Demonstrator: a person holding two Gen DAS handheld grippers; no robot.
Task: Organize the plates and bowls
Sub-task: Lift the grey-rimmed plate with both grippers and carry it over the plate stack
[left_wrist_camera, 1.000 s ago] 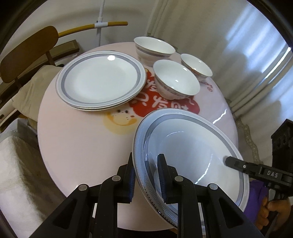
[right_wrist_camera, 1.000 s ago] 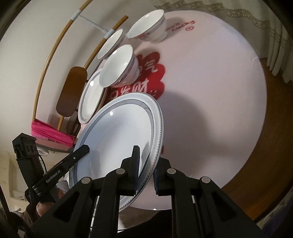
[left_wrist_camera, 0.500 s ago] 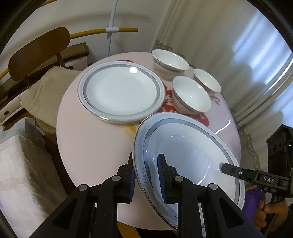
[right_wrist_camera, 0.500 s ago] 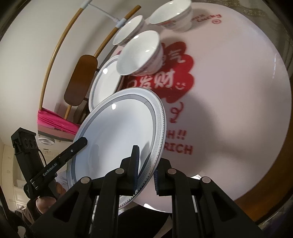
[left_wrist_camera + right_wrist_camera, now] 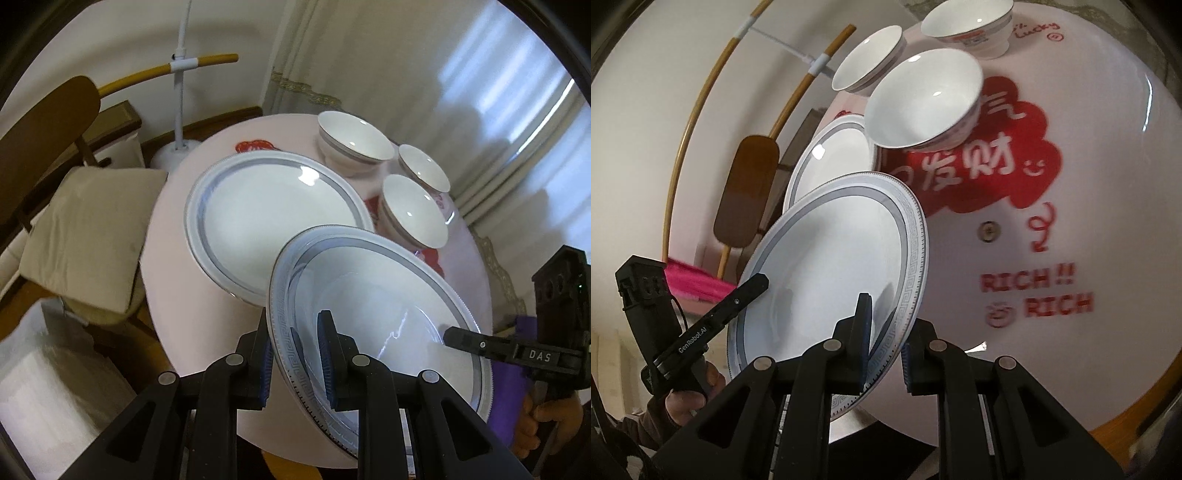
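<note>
Spanning both jaws, the plate (image 5: 373,295) has opposite rims clamped.

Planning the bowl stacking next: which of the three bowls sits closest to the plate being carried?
The bowl just beyond the carried plate, over the red print. The largest bowl and the small bowl stand farther back.

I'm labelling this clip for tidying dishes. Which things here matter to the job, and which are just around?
Job: carried plate, clamped at opposite rims by left claw and right claw; plate stack; three bowls.
Around: chair, cushion, curtain.
</note>
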